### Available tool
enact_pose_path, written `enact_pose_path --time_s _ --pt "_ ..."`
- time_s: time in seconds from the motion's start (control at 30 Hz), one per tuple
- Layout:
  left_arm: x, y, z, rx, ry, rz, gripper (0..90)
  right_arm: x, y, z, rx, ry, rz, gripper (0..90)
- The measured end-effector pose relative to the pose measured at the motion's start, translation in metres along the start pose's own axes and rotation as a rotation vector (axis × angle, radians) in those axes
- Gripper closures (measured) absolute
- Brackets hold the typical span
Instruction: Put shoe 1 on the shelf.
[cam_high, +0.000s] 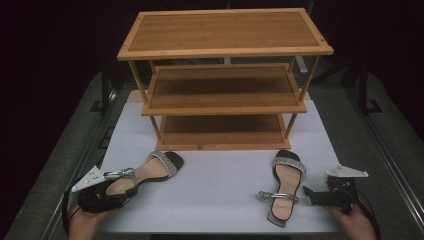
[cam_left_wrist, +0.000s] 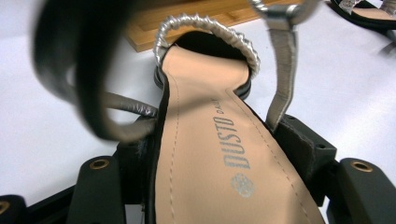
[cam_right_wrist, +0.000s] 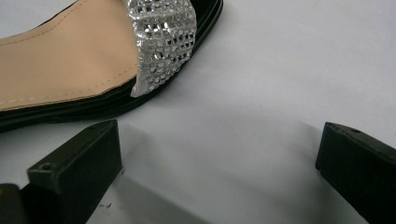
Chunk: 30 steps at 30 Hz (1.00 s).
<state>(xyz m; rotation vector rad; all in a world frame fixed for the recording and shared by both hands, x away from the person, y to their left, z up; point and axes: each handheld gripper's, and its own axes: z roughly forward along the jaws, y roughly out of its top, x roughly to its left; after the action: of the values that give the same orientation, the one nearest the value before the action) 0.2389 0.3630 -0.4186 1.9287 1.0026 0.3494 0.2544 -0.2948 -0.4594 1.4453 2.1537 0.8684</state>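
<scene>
Each hand carries a black gripper, the left gripper (cam_high: 102, 196) and the right gripper (cam_high: 327, 195), with two blocky black jaws, round brass-coloured screw holes, a grey three-cornered plate on top and a thin black cable trailing behind.

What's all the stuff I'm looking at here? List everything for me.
rack: 1, light wood, three shelves, far half of the table.
left sandal: 1, black sole, tan insole, silver straps, near left, heel between the left gripper's jaws.
right sandal: 1, same colours, near right, lying flat.
table: 1, white top.
left gripper: 1, black, jaws at either side of the left sandal's heel.
right gripper: 1, black, jaws wide apart, beside the right sandal.
hands: 2, at the bottom edge.
</scene>
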Motion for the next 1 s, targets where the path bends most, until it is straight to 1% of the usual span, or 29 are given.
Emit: enact_pose_path --time_s 0.07,0.17,0.23,0.33,0.37,0.43,0.53,0.6,0.77,0.9,0.93,0.97,1.0 --pt "0.0 0.0 0.0 0.002 -0.01 -0.01 36.9 0.0 0.0 0.0 0.0 0.0 0.0 0.0" --pt "-0.001 0.002 0.001 0.006 -0.014 -0.001 37.1 0.0 0.0 0.0 0.0 0.0 0.0 0.0" --pt "-0.003 0.005 0.001 0.0 -0.012 0.008 37.2 0.0 0.0 0.0 0.0 0.0 0.0 0.0" --pt "-0.005 0.009 0.001 -0.011 -0.02 0.013 37.3 0.0 0.0 0.0 0.0 0.0 0.001 0.0" --pt "-0.006 0.011 0.002 -0.019 -0.025 0.009 37.4 0.0 0.0 0.0 0.0 0.0 0.001 0.0" --pt "-0.009 0.016 0.004 -0.034 -0.035 0.016 37.4 0.0 0.0 0.0 0.0 0.0 0.0 0.0" --pt "-0.011 0.022 0.009 -0.053 -0.057 0.003 37.4 0.0 0.0 0.0 -0.001 0.0 0.0 0.0" --pt "-0.013 0.026 0.013 -0.065 -0.072 0.002 37.4 0.0 0.0 0.0 0.0 0.0 0.0 0.0" --pt "-0.018 0.038 0.027 -0.071 -0.095 0.015 37.4 0.0 0.0 0.0 -0.001 0.0 0.0 0.0" --pt "-0.022 0.05 0.044 -0.075 -0.109 0.023 37.4 0.0 0.0 0.0 -0.003 0.0 0.001 0.0" --pt "-0.025 0.056 0.053 -0.081 -0.114 0.027 37.4 0.0 0.0 0.0 -0.003 0.0 0.001 0.0" --pt "-0.025 0.056 0.053 -0.081 -0.114 0.027 37.4 0.0 0.0 0.0 -0.003 0.0 0.001 0.0" --pt "-0.026 0.06 0.058 -0.084 -0.119 0.028 37.4 0.0 0.0 0.0 -0.003 0.0 0.001 0.0"
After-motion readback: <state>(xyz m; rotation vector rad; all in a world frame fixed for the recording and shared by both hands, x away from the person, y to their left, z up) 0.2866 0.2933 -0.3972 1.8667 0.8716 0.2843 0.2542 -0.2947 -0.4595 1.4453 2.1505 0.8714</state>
